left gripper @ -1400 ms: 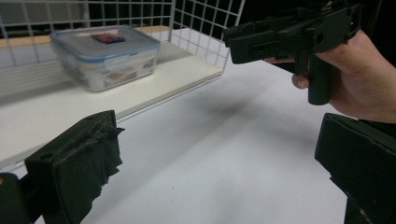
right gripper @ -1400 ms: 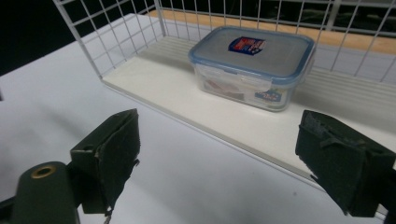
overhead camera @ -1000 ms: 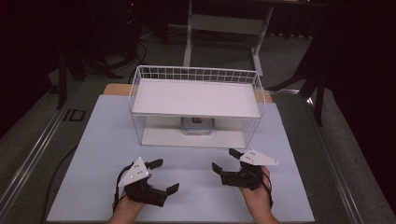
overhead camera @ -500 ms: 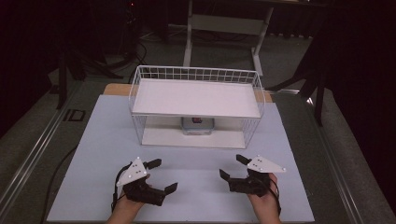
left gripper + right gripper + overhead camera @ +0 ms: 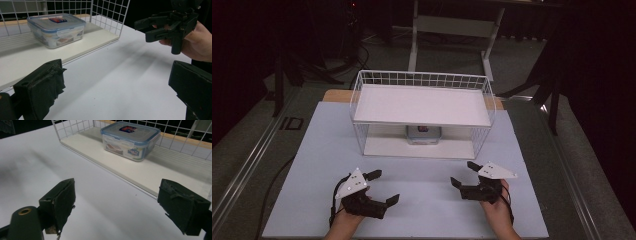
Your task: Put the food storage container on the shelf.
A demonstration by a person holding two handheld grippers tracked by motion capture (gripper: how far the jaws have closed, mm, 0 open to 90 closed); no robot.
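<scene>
White desk (image 5: 322,150) fronts a dark room. Left hand-held gripper (image 5: 384,186) and right hand-held gripper (image 5: 466,173) — jaws apart, holding nothing — hover near its front edge. Ahead of both, a lidded container (image 5: 423,134) sits on the wire rack's (image 5: 422,80) lower shelf.
</scene>
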